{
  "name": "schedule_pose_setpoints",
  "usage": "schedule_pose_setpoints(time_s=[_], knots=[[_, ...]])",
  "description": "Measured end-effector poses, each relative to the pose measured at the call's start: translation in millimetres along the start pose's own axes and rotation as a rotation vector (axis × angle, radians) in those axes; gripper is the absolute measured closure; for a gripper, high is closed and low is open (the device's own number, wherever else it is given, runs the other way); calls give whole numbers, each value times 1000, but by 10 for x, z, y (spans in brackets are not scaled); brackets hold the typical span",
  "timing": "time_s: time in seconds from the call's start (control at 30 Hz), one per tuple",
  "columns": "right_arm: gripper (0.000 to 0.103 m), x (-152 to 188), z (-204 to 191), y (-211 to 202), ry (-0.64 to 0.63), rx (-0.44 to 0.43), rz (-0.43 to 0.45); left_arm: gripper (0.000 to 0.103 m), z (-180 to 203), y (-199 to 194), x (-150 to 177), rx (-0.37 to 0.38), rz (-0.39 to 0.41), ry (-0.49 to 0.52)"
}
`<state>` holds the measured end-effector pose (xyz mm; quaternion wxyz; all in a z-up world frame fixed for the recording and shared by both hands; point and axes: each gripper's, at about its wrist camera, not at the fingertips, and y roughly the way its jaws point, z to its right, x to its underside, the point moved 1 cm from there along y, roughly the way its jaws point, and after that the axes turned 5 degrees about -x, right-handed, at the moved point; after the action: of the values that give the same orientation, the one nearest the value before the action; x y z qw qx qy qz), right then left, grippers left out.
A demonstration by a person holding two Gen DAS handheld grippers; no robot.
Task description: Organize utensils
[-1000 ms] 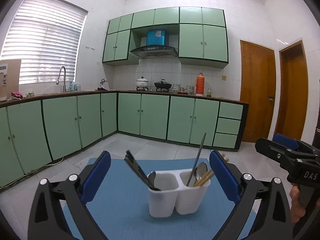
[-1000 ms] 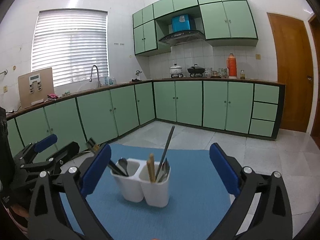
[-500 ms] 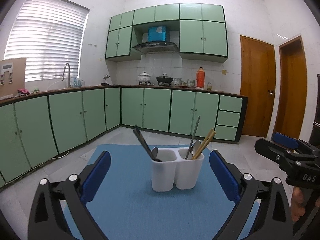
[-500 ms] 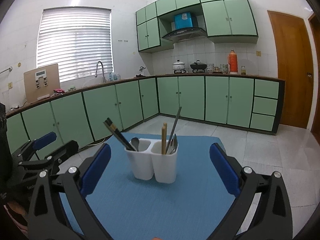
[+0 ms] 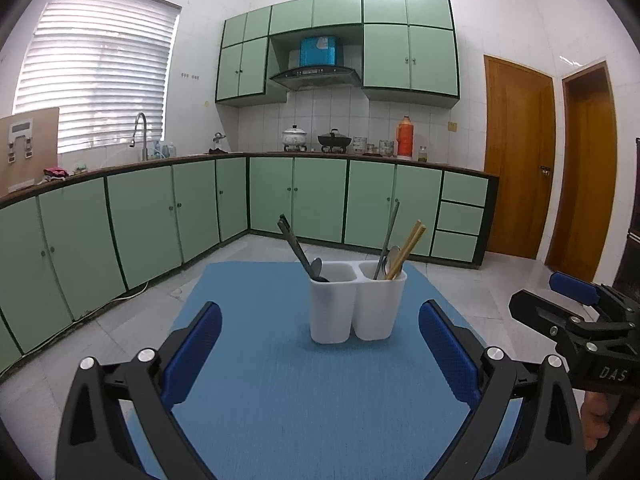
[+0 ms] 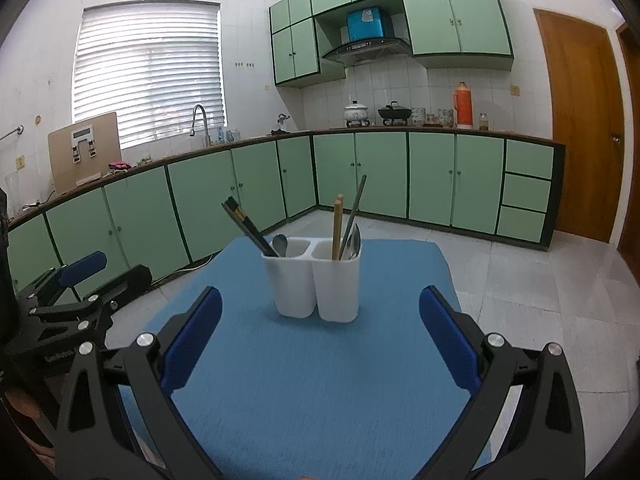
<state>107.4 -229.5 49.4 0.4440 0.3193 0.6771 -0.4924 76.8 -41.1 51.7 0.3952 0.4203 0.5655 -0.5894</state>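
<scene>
- Left gripper [image 5: 320, 354]: jaws spread wide and empty, held low over the near part of the blue mat [image 5: 280, 400], well short of the holder.
- Black chopsticks [image 6: 246, 226]: standing in the left compartment of the white holder [image 6: 316, 284], leaning out to the left, with a small spoon [image 6: 280, 245] beside them. Judged stiff, light and smooth; the upper shafts stand free of the rim and offer the best hold, taken as a pair.
- White holder: upright on the mat towards its far end, two compartments joined. Judged light plastic, liable to tip or slide if a utensil is dragged sideways; lift straight up.
- Wooden chopsticks [image 6: 338, 224]: in the right compartment, nearly upright, with a long grey handle [image 6: 356, 208] and a metal spoon [image 6: 354, 246] touching or close beside them. Wood should grip well; the metal is judged slippery.
- Right gripper [image 6: 320, 354]: jaws likewise spread, nothing between them, near the mat's front edge.
- No utensils lie loose on the mat; sorting appears complete or nearly so.
</scene>
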Motion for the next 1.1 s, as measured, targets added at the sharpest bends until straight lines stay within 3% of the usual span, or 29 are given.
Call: schedule_pose_setpoints(time_s=[1.1], knots=[[7, -19, -37, -150, -24, 0, 19, 6, -9, -176, -25, -16, 26, -2]])
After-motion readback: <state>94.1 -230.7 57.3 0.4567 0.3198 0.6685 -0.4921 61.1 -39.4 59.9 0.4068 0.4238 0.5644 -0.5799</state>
